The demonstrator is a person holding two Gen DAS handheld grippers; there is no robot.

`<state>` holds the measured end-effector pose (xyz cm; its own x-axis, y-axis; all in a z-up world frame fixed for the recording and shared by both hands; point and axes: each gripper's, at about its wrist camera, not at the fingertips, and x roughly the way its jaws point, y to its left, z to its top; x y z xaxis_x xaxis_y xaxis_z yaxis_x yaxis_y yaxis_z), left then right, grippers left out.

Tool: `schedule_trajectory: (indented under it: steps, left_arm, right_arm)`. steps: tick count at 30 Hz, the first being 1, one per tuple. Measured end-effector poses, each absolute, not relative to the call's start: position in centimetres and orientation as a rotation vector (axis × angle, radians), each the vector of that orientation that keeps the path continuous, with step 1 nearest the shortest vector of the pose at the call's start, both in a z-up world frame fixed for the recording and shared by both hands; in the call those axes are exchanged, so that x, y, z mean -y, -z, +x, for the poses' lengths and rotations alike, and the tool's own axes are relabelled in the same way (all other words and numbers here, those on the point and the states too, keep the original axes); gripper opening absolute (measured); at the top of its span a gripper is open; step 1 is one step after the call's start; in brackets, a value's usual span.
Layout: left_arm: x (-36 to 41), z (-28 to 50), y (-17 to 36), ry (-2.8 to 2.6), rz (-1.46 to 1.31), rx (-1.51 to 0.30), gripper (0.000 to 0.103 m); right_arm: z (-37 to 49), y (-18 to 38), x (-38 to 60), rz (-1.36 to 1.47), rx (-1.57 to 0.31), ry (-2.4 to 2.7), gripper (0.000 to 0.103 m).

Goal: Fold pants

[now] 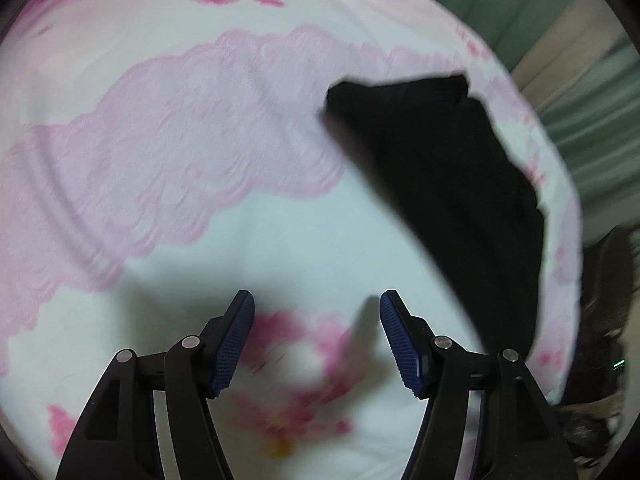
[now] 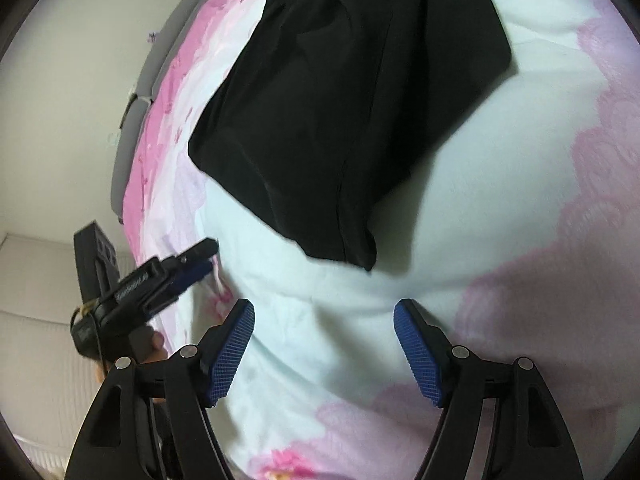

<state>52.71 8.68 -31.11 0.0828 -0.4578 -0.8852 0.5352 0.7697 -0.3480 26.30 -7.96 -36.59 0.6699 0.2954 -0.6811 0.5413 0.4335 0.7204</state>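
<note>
The black pants point(image 1: 452, 196) lie folded into a compact stack on the white and pink floral bed sheet point(image 1: 200, 128), to the right in the left wrist view. My left gripper point(image 1: 317, 304) is open and empty above the sheet, left of the pants. In the right wrist view the pants point(image 2: 340, 120) lie ahead, and my right gripper point(image 2: 324, 312) is open and empty just short of their near corner. The left gripper point(image 2: 204, 254) also shows at the left of this view, beside the bed's edge.
The bed sheet point(image 2: 500, 220) fills most of both views. A grey headboard point(image 2: 140, 100) and a white wall point(image 2: 60, 80) lie to the left in the right wrist view. Green curtains point(image 1: 580, 100) and dark clutter point(image 1: 600, 340) sit beyond the bed's right edge.
</note>
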Motion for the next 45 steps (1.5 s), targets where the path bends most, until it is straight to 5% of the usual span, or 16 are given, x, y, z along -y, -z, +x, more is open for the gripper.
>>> schedule_trajectory:
  steps: [16, 24, 34, 45]
  left_arm:
    - [1.0, 60.1, 32.9, 0.886, -0.203, -1.336, 0.061]
    - [1.9, 59.9, 32.8, 0.847, -0.102, -1.324, 0.027]
    - [3.0, 57.5, 28.8, 0.77, 0.095, -1.249, 0.016]
    - [3.4, 54.0, 21.3, 0.807, 0.111, -1.195, 0.011]
  right_arm:
    - [30.2, 37.0, 11.1, 1.246, -0.704, 0.29, 0.073]
    - [30.8, 36.4, 12.6, 1.262, -0.671, 0.331, 0.071]
    - [32.4, 34.3, 14.5, 1.102, -0.789, 0.327, 0.025]
    - [32.3, 25.9, 16.6, 0.929, -0.804, 0.322, 0.018]
